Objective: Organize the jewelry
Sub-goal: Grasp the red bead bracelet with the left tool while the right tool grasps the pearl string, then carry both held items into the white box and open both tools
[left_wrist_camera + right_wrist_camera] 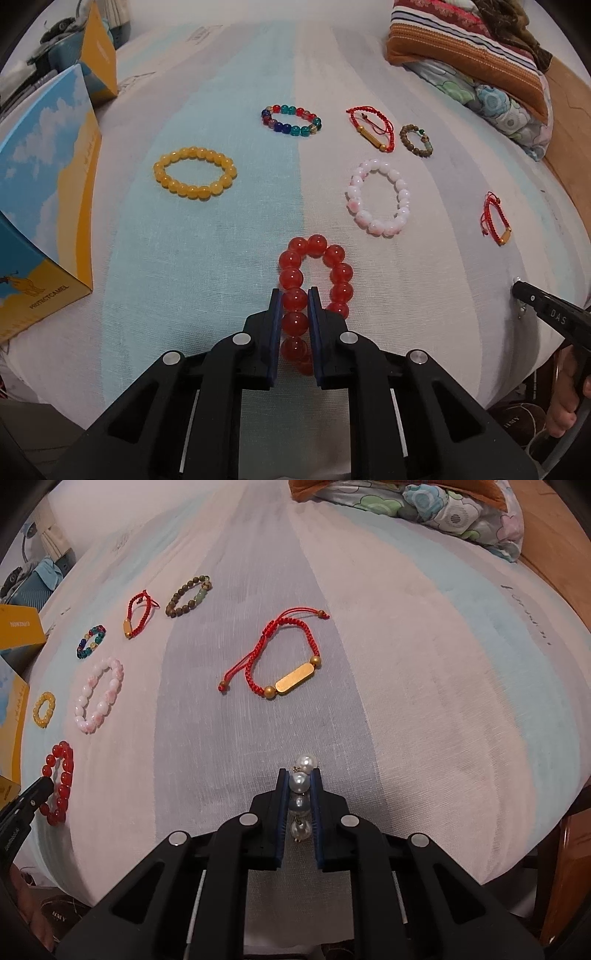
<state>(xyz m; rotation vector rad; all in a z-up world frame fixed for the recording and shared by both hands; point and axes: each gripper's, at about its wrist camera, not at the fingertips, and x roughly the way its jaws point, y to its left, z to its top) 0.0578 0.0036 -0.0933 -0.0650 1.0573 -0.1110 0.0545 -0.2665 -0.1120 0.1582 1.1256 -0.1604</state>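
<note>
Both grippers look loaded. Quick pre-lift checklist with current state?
1. Left gripper shut on the red glass-bead bracelet: ok, two beads sit between the fingers.
2. Right gripper shut on the white pearl strand: ok.
3. Pearl strand fully secured: cannot tell, its lower end is hidden.
4. Red bracelet's free loop clear of neighbours: ok, apart from the pink-white bead bracelet.
5. Red cord bracelet with gold bar clear of the right fingers: ok.
6. Destination for jewelry: cannot tell.
</note>
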